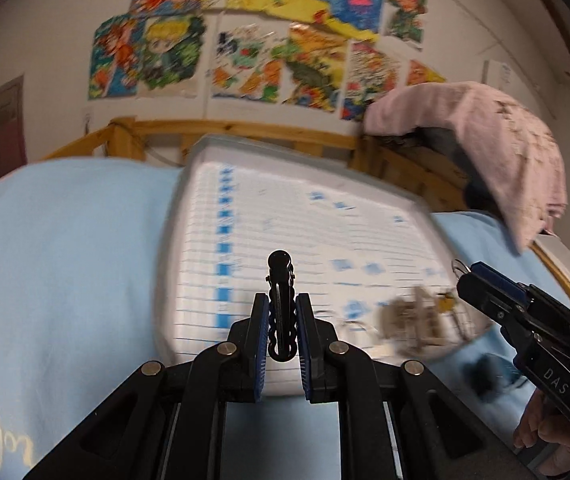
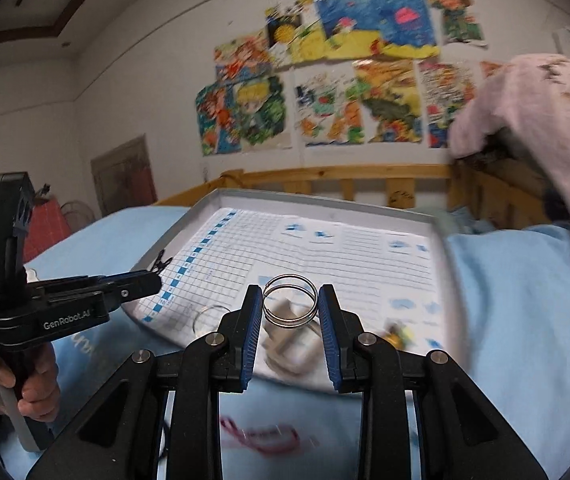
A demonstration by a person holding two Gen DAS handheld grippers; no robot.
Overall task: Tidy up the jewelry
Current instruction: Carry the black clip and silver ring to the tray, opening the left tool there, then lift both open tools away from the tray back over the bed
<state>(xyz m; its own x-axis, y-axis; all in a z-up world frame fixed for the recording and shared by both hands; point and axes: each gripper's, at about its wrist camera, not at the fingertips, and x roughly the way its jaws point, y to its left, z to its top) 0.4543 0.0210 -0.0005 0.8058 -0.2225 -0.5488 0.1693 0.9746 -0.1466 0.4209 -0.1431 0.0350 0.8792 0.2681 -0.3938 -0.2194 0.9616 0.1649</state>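
My left gripper [image 1: 281, 300] is shut on a black wavy hair clip [image 1: 279, 276] that stands upright between its blue pads, above the near part of a grey tray [image 1: 205, 148]. My right gripper [image 2: 290, 292] is shut on a silver double wire ring [image 2: 289, 276], held over the tray's [image 2: 189, 216] near edge. Each gripper shows in the other's view: the right gripper [image 1: 465, 278] at the tray's right side, the left gripper [image 2: 155, 278] at its left, with the clip's tip [image 2: 161, 259] sticking out. A printed grid sheet lines the tray.
On the tray's near end lie a blurred beige piece [image 1: 413, 320], a small yellow item [image 2: 397, 334] and a loose wire ring [image 2: 209, 318]. The tray rests on a light blue bedsheet [image 1: 65, 260]. A wooden rail [image 2: 325, 176] and pink cloth [image 2: 545, 120] stand behind. A red item [image 2: 261, 436] lies on the sheet.
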